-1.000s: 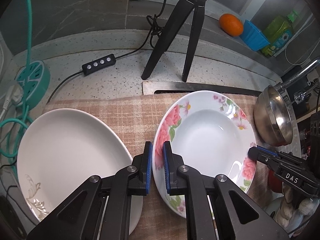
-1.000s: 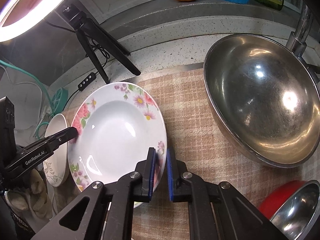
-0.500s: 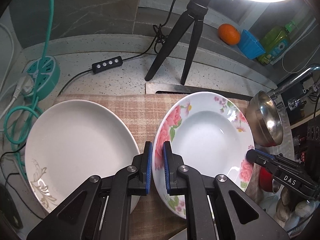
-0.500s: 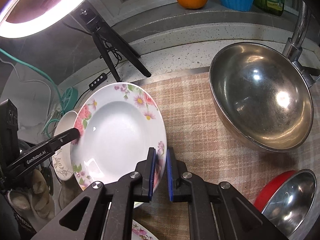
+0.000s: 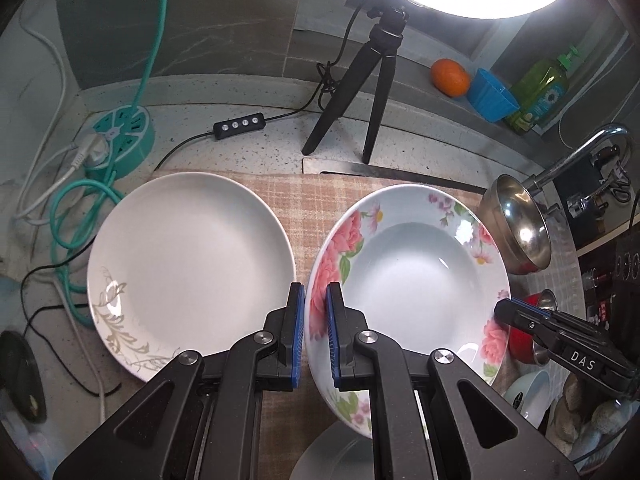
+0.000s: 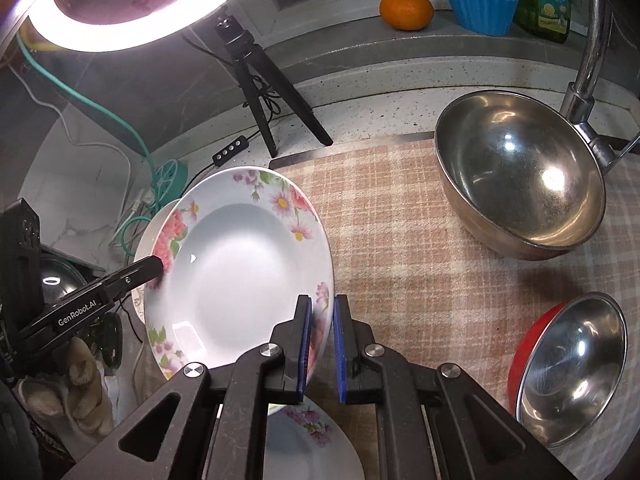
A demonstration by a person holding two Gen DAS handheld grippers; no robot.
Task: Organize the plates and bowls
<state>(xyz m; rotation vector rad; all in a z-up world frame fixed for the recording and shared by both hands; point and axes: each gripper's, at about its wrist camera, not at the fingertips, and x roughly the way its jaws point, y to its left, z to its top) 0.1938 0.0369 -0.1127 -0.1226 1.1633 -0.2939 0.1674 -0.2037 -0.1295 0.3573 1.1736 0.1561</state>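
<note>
— Checked cloth (image 6: 404,248) covers the surface, right? What sits on it?

— Biggest is the steel mixing bowl (image 6: 520,176) by the tap, empty and upright. Near it, at the right edge, a smaller steel bowl (image 6: 576,364) nests in a red one.

— And the flowered plate (image 5: 408,276)?

— Held up off the cloth, tilted, between both grippers. The left gripper (image 5: 316,328) has its fingers clamped on the plate's left rim; the right gripper (image 6: 322,340) has its fingers clamped on the opposite rim.

— Anything beside it?

— A white plate (image 5: 188,264) with a grey leaf pattern lies flat just left of it, not touching. Another flowered plate (image 6: 316,440) shows below the held one
</note>
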